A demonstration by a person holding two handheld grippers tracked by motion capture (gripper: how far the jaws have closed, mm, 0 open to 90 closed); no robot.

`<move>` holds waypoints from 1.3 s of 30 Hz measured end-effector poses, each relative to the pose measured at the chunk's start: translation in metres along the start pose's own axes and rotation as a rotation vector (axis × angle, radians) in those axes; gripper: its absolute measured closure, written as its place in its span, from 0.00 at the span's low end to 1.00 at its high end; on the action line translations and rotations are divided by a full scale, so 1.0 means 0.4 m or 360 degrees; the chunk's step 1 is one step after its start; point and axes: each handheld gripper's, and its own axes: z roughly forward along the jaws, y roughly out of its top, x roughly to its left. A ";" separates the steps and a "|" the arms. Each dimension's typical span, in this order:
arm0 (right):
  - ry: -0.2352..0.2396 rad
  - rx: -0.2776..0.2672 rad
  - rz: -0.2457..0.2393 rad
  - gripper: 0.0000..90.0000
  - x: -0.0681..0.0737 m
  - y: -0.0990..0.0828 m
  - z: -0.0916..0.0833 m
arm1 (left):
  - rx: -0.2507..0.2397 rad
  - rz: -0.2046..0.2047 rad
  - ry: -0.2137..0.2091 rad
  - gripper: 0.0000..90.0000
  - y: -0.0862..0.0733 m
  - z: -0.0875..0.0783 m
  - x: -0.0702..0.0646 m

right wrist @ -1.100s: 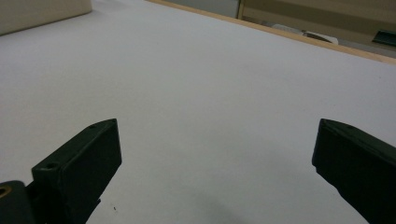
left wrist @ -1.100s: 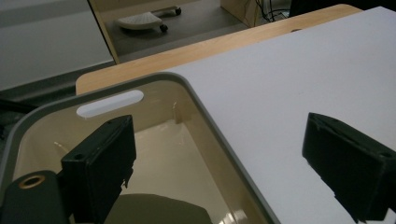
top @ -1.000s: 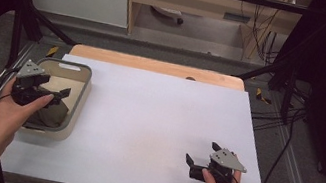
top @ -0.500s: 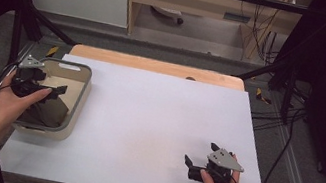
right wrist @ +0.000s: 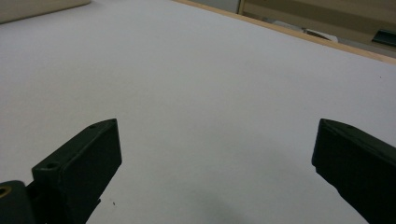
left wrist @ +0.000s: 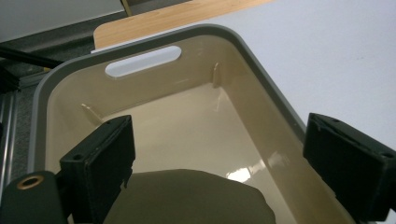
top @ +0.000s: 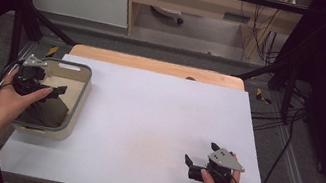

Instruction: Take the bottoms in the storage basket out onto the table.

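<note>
At the far left of the desk [top: 146,119] the left claw [top: 52,88] hovers over a cream tub with a grey rim [top: 79,102], its jaws spread wide with nothing between them. An olive-green cloth [left wrist: 187,198] lies in the tub's near end, just below those jaws. No writing or label is readable anywhere. Over at the near right, the right claw [top: 198,162] rests low on the bare white surface, the hand curled around it from behind, jaws wide apart and empty.
</note>
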 end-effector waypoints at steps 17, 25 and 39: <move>0.0002 -0.0004 0.0003 0.02 -0.005 0.000 -0.005 | 0.0153 0.0021 -0.0007 0.09 -0.003 0.010 0.005; 0.0004 0.0002 -0.0002 0.02 -0.005 0.000 -0.004 | 0.0178 0.0012 -0.0002 0.09 -0.009 0.014 0.018; 0.0015 0.0015 -0.0010 0.02 -0.001 0.000 0.000 | 0.0222 -0.0032 -0.0016 0.09 -0.019 0.013 0.034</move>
